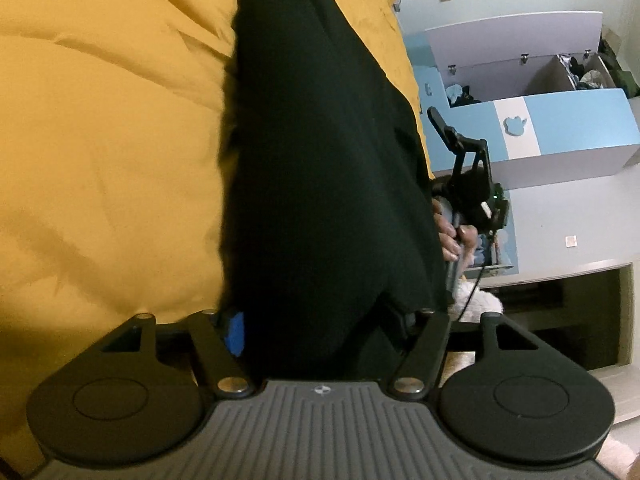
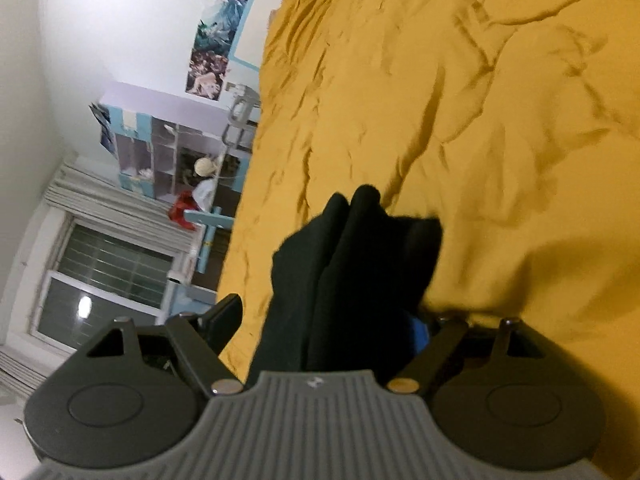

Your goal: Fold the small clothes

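A: Grippers?
B: Left gripper (image 1: pixel 320 332) & right gripper (image 2: pixel 324 320) both spread wide; black cloth (image 1: pixel 320 168) sits between each pair, pads not pressing.
A: Cloth where?
B: On yellow bed (image 2: pixel 480 120), near its edge.

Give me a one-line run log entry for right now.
stage: folding | item: black garment on yellow bedspread | left gripper: open, garment between jaws | right gripper: open, garment between jaws

light: dim, warm | blur: motion-soft | edges: fisheye-bent, dark corners | glare: window (image 2: pixel 84 306)
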Motion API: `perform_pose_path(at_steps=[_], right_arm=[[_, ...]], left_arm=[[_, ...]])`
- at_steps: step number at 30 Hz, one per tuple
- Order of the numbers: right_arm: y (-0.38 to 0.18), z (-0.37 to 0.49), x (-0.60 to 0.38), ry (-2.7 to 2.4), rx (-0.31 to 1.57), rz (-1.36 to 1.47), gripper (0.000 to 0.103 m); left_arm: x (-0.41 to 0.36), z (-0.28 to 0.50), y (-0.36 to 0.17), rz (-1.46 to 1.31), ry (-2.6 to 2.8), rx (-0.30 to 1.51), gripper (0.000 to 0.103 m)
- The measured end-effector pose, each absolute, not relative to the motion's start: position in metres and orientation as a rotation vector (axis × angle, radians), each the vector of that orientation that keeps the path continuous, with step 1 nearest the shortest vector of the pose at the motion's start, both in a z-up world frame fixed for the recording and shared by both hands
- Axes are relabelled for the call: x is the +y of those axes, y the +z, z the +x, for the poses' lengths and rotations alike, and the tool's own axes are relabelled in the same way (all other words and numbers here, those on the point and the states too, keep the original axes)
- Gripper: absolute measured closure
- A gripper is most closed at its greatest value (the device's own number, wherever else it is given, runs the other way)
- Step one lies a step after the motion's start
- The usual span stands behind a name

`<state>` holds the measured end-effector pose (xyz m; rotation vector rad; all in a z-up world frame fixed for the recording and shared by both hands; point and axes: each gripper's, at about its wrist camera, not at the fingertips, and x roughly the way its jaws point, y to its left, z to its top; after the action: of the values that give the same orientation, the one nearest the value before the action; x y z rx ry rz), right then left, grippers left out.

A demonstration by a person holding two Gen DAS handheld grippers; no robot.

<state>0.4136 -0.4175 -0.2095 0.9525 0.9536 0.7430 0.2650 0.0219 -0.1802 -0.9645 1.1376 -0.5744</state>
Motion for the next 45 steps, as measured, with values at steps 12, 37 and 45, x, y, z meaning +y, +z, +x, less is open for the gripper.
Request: perform_pose_path(at_steps=[12, 37, 45], right_arm=[[-0.22, 0.415, -0.413, 0.708, 0.953, 0.944, 0.039], [-0.06, 0.367, -0.347, 0.585, 0.884, 0.597, 0.076], [-0.013, 0.378, -0.23, 0.742, 0.849, 0.539, 0.076]], left_arm=[[0.012, 0.25, -0.183, -0.972, -0.589, 1.088, 0.027], [0.051, 0.213, -0.112, -0.988, -0.583, 0.899, 0.065], [0.128, 0.162, -0.076, -0.942, -0.466, 0.75, 0.065]])
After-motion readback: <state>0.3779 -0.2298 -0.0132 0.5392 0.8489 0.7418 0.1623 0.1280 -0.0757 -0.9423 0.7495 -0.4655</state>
